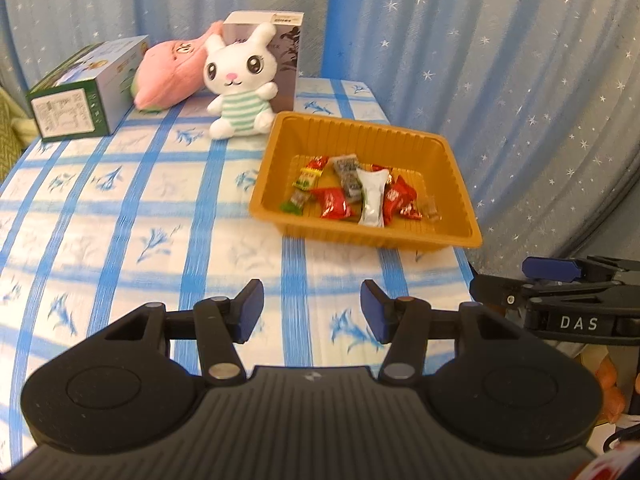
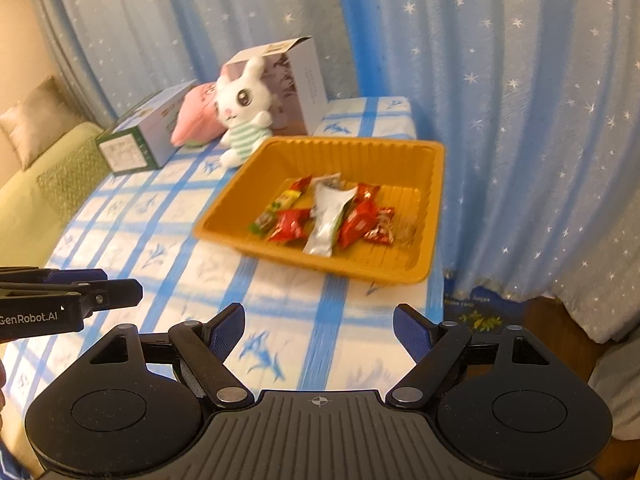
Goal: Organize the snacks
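Ahead of both hand-held grippers, an orange ribbed plastic tray [image 1: 460,196] sits at the far right part of the blue-checked tablecloth [image 1: 120,208], holding the wrapped snacks [image 1: 352,192]: red, white, grey and yellow-green packets. The left gripper [image 1: 312,312] hovers over bare cloth with its jaws spread wide and empty. The right gripper [image 2: 318,334], just beside it, is likewise spread apart, gripping nothing, the tray beyond its blue fingertips [image 2: 226,330].
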### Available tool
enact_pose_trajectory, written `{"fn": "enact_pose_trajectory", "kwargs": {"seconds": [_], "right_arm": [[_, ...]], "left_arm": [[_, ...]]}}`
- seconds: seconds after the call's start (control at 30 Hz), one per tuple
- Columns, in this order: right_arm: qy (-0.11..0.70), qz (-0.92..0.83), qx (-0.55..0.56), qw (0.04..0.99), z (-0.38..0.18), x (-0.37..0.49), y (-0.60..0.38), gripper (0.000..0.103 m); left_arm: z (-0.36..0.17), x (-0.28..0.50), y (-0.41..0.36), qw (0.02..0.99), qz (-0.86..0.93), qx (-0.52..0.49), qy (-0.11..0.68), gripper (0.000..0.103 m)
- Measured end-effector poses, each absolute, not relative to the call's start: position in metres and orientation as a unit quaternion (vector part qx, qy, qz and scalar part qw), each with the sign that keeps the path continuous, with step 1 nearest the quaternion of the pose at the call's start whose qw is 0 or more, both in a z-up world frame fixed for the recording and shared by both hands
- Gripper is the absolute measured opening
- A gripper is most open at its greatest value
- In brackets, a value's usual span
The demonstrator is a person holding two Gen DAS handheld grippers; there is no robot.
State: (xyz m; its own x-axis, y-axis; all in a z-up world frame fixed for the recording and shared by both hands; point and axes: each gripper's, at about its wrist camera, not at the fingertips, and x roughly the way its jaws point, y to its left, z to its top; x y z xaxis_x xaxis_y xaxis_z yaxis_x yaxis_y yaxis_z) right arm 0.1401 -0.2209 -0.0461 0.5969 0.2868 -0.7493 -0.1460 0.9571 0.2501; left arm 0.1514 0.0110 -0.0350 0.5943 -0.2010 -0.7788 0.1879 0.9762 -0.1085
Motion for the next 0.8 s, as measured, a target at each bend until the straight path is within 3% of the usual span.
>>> {"fn": "enact_pose_trajectory", "kwargs": {"seconds": [0.8], "right_arm": [[0.456,0.150,0.059,0.875,-0.037,0.087,-0.199,0.081]], "left_arm": [[-0.033,0.085,0.013,0.880,-0.114,-0.022,0.460,0.051]]}}
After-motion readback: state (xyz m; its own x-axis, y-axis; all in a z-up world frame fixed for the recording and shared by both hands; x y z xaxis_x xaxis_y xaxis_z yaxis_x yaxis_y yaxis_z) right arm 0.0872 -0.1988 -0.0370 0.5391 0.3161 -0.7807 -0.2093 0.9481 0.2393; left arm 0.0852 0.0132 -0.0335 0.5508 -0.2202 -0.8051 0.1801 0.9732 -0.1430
